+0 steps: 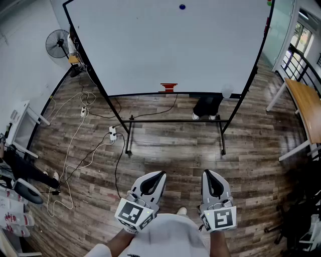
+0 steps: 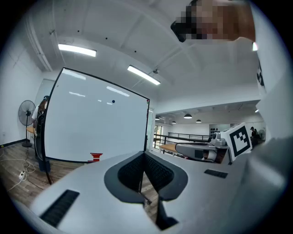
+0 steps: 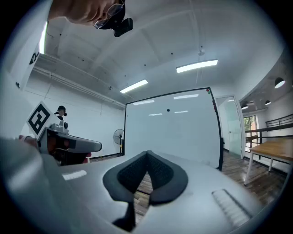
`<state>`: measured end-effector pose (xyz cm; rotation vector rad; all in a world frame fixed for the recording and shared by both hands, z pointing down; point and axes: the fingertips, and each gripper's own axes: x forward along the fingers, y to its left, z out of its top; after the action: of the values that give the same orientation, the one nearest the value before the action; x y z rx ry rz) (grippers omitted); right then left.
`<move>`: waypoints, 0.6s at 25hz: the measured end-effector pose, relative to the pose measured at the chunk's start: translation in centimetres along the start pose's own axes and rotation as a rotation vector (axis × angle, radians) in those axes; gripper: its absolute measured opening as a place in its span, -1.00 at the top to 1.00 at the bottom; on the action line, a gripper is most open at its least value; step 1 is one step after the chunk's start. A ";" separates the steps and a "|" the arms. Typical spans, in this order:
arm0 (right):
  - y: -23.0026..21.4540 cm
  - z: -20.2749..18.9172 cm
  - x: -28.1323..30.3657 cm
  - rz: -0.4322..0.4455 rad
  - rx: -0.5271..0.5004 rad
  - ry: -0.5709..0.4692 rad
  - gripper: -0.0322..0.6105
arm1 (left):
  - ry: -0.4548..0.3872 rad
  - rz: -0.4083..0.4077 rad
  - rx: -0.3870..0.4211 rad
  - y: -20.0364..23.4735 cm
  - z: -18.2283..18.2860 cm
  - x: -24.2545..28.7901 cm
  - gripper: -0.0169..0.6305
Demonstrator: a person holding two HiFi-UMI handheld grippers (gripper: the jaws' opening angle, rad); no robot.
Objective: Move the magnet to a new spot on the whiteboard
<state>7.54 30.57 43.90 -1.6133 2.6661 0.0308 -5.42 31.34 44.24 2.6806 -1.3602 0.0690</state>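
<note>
Whiteboard [image 1: 165, 45] on its black stand is ahead of me, well apart from both hands. My left hand-held gripper [image 1: 159, 174] and right hand-held gripper [image 1: 205, 173] sit low, side by side, jaws closed on nothing. Small red item [image 1: 169, 87], maybe an eraser, on the board's bottom ledge. Dark magnet [image 1: 182, 7] sticks near the board's top edge.

Whiteboard [image 1: 170, 45] cut off at twelve o'clock; person [image 1: 206, 106] behind it hidden except legs; magnet [image 1: 182, 7] a tiny dot.
</note>
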 end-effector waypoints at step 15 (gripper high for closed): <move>-3.6 -0.8 -2.2 0.030 0.029 -0.029 0.89 | 0.018 0.051 0.009 -3.2 -1.4 2.7 0.94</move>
<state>11.73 30.82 44.76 -1.5519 2.6569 0.0165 -1.21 31.28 45.59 2.6455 -1.4267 0.1049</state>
